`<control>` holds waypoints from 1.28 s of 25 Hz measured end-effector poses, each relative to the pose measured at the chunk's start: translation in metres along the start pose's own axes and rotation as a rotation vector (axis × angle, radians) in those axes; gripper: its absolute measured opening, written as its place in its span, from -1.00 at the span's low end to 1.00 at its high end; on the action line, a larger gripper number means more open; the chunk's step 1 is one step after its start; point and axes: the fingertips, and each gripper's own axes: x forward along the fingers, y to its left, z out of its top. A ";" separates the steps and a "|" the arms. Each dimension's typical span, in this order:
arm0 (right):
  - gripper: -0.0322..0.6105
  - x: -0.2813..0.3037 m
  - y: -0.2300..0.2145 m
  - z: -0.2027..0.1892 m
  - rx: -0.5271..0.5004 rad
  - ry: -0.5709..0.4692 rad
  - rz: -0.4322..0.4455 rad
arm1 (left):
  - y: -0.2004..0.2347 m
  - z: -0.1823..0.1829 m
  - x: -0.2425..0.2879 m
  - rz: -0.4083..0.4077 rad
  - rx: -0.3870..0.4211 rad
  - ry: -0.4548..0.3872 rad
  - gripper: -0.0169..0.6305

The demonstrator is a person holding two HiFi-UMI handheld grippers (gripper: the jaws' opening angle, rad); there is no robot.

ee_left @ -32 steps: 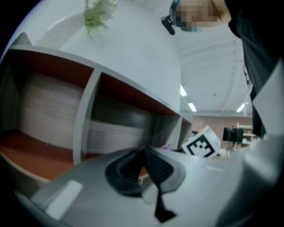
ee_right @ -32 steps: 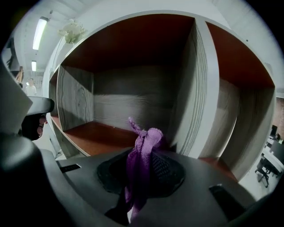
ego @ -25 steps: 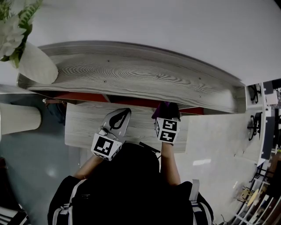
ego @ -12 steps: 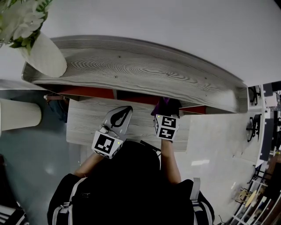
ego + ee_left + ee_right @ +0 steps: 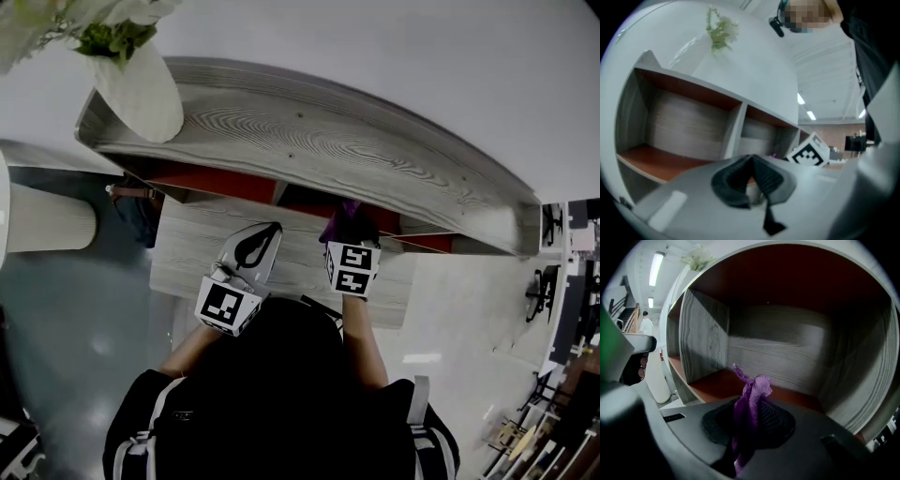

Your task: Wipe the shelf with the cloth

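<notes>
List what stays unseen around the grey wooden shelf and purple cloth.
Head view: the grey wooden shelf's top board covers its compartments and most of the purple cloth.
Head view: the top edge crops the flowers in the white vase.
Right gripper view: the right gripper hides whether the cloth touches the shelf.

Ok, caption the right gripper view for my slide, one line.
Right gripper, jaws shut on a crumpled purple cloth, faces a grey wood-grain shelf compartment with a red-brown floor.
</notes>
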 end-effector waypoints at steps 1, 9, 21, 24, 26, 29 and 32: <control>-0.75 0.002 0.008 0.002 -0.006 -0.002 0.014 | 0.004 0.000 -0.004 0.011 -0.001 -0.002 -0.93; -0.75 0.013 0.054 0.017 -0.044 -0.025 0.089 | 0.033 -0.001 -0.040 0.100 -0.015 -0.011 -0.93; -0.75 0.022 0.112 0.035 -0.098 -0.060 0.204 | 0.044 -0.002 -0.079 0.158 -0.035 -0.026 -0.93; -0.75 0.023 0.118 0.037 -0.094 -0.050 0.233 | 0.041 0.000 -0.085 0.161 -0.030 -0.031 -0.93; -0.75 0.023 0.119 0.037 -0.092 -0.051 0.236 | 0.040 0.002 -0.089 0.167 -0.028 -0.038 -0.93; -0.75 0.022 0.120 0.037 -0.102 -0.063 0.233 | 0.038 0.002 -0.093 0.171 -0.032 -0.049 -0.93; -0.75 0.020 0.122 0.037 -0.103 -0.084 0.250 | 0.033 0.005 -0.092 0.163 -0.030 -0.059 -0.93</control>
